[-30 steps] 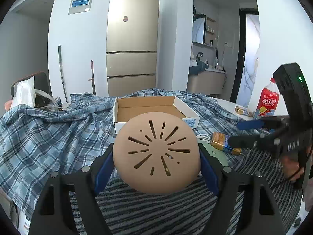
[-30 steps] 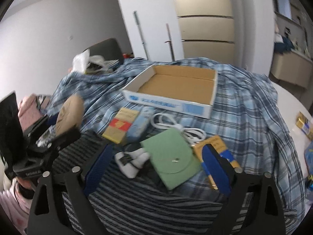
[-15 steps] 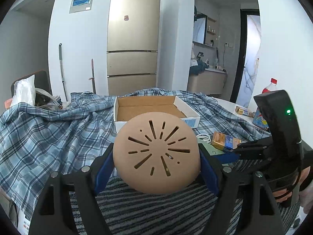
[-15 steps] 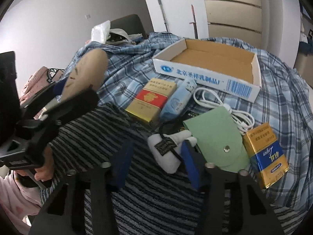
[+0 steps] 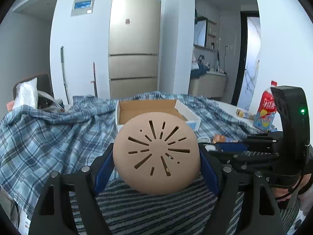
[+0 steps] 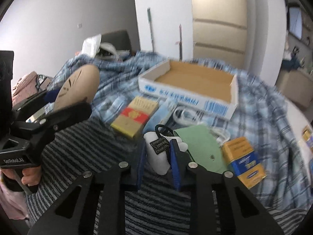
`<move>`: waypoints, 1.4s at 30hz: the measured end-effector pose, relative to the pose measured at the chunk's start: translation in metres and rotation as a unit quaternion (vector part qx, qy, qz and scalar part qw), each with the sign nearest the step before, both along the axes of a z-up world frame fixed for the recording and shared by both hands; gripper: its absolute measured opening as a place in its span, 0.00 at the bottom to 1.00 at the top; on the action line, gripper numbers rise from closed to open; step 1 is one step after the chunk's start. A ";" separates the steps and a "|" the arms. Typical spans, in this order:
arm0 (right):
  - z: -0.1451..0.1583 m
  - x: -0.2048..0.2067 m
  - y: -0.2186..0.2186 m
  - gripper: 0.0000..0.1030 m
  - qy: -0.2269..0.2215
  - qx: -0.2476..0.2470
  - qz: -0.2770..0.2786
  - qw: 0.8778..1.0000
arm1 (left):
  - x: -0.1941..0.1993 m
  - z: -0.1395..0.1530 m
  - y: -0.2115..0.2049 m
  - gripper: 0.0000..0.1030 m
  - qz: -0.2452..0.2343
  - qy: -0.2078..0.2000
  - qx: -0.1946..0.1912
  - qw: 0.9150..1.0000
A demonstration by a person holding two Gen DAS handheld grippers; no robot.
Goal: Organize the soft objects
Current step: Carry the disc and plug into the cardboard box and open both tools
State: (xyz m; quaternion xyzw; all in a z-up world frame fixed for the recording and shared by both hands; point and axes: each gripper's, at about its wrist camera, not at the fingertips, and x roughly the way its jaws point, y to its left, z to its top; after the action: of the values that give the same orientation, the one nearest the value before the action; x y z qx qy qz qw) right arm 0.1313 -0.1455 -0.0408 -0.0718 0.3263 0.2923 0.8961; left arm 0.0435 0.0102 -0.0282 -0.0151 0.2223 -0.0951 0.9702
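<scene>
- Tan, slotted and round, a soft pad (image 5: 156, 152) sits clamped between the blue fingers of the left tongs (image 5: 156, 163), held above the striped cloth (image 5: 148, 209).
- The right tongs (image 6: 157, 156) are pressed together on a white plush toy (image 6: 156, 156) with a black tag, lying on the striped cloth beside a green pouch (image 6: 201, 148).
- An open cardboard box (image 6: 187, 98) rests on the plaid blanket (image 5: 49, 137) behind them, empty inside.
- Near the toy: a red-and-gold pack (image 6: 135, 117), a white cable (image 6: 182, 115), and a yellow-and-blue pack (image 6: 243, 158).
- A red bottle (image 5: 265, 109) stands on the desk to the right.
</scene>
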 end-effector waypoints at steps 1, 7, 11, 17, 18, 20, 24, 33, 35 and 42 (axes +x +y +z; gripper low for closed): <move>0.004 -0.001 -0.002 0.22 -0.010 0.004 -0.004 1.000 | -0.003 0.004 0.001 0.79 0.004 -0.010 -0.001 1.000; 0.038 -0.009 -0.008 0.22 -0.085 0.005 -0.040 0.996 | -0.020 0.038 -0.004 0.79 0.017 -0.071 0.000 0.997; 0.069 -0.010 -0.013 0.22 -0.138 0.020 -0.068 0.988 | -0.024 0.064 -0.010 0.79 0.028 -0.111 0.020 0.993; 0.111 -0.006 -0.018 0.22 -0.233 0.067 -0.087 0.966 | -0.008 0.092 -0.010 0.79 0.055 -0.181 0.023 0.982; 0.115 -0.002 -0.017 0.22 -0.242 0.071 -0.091 0.963 | -0.003 0.095 -0.011 0.79 0.057 -0.191 0.026 0.980; 0.121 0.007 -0.014 0.22 -0.252 0.078 -0.098 0.960 | 0.011 0.101 -0.010 0.79 0.059 -0.215 0.020 0.975; 0.129 0.036 -0.008 0.22 -0.254 0.093 -0.117 0.956 | 0.043 0.113 -0.008 0.79 0.067 -0.235 0.000 0.970; 0.131 0.101 -0.007 0.22 -0.255 0.097 -0.178 0.945 | 0.101 0.103 -0.011 0.79 0.078 -0.264 0.023 0.961; 0.125 0.106 -0.007 0.22 -0.255 0.095 -0.180 0.945 | 0.113 0.097 -0.009 0.79 0.074 -0.255 0.021 0.964; 0.082 0.133 -0.007 0.22 -0.197 0.072 -0.180 0.961 | 0.160 0.071 0.006 0.79 0.087 -0.168 0.008 0.982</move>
State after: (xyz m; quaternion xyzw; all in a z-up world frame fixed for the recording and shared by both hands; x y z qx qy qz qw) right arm 0.2639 -0.1530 0.0413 -0.0035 0.1290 0.1288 0.9832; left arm 0.2036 0.0164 0.0426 -0.0107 0.0551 -0.0103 0.9984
